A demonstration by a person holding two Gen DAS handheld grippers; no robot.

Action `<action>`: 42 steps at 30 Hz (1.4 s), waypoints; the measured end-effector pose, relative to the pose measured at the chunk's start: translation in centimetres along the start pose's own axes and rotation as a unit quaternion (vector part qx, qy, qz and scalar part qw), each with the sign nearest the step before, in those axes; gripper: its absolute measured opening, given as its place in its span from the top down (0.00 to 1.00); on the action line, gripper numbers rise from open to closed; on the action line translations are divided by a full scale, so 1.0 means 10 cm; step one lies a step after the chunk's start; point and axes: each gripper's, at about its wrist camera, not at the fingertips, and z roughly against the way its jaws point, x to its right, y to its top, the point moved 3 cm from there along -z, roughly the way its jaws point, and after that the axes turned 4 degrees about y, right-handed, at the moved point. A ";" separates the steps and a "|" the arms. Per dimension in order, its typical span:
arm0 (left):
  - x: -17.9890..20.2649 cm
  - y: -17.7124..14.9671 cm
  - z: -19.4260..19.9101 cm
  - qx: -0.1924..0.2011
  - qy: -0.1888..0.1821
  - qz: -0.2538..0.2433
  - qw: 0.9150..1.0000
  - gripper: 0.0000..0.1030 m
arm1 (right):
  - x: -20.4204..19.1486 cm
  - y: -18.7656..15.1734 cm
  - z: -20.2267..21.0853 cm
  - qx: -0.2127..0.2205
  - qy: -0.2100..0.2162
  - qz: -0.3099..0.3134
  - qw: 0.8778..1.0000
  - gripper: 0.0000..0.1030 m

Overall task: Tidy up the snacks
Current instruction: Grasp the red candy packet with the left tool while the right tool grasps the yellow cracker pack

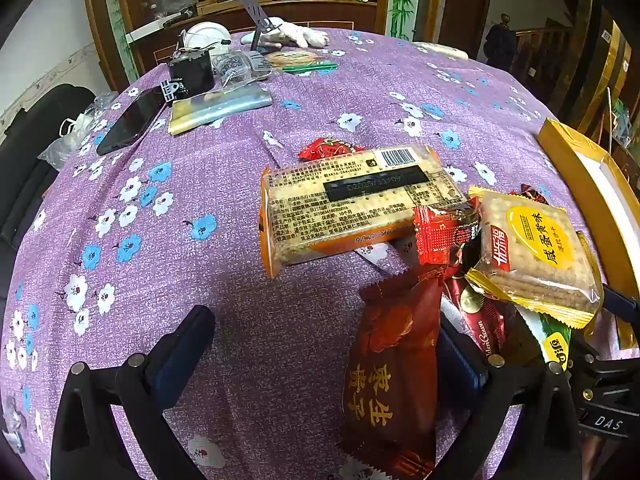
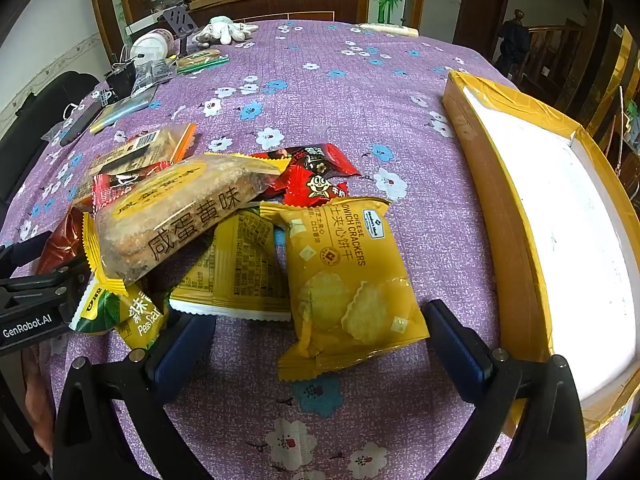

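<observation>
A heap of snack packets lies on the purple flowered tablecloth [image 1: 200,272]. My left gripper [image 1: 320,356] stands open, with a dark red packet [image 1: 392,364] lying by its right finger, untouched by the pads. Beyond it lie a long cracker pack [image 1: 352,200] and a yellow egg-yolk biscuit pack [image 1: 532,248]. My right gripper [image 2: 320,346] is open around the lower end of a yellow cheese cracker packet [image 2: 348,280], pads clear of it. The biscuit pack [image 2: 180,216] rests on top of the heap, with a green pea packet [image 2: 116,312] below it.
A shallow yellow box [image 2: 492,184] with a white inside lies at the right. At the far left of the table are a phone [image 1: 132,120], a black box [image 1: 192,72], a flat bag and white gloves [image 1: 296,36]. A dark chair [image 1: 36,140] stands beside the table's left edge.
</observation>
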 end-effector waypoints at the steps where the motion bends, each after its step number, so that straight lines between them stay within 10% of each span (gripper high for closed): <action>1: 0.00 -0.01 0.01 -0.001 -0.001 -0.006 1.000 0.00 | 0.00 0.00 0.00 0.000 0.000 0.001 1.000 0.00; 11: -0.40 -0.33 0.61 0.003 -0.094 -0.015 0.995 0.01 | -0.02 -0.24 0.49 -0.028 0.139 0.046 0.989 0.01; 25: -0.04 -0.27 0.59 0.008 -0.114 -0.082 0.990 0.03 | 0.19 -0.27 0.78 0.021 0.148 0.024 0.989 0.27; 39: 0.16 -0.28 0.36 0.009 -0.048 -0.101 0.994 0.58 | 0.19 0.06 0.25 -0.003 0.044 -0.030 0.999 0.28; 42: 0.17 -0.29 0.37 0.011 -0.045 -0.101 0.994 0.59 | 0.22 0.05 0.16 -0.009 0.039 -0.043 0.998 0.49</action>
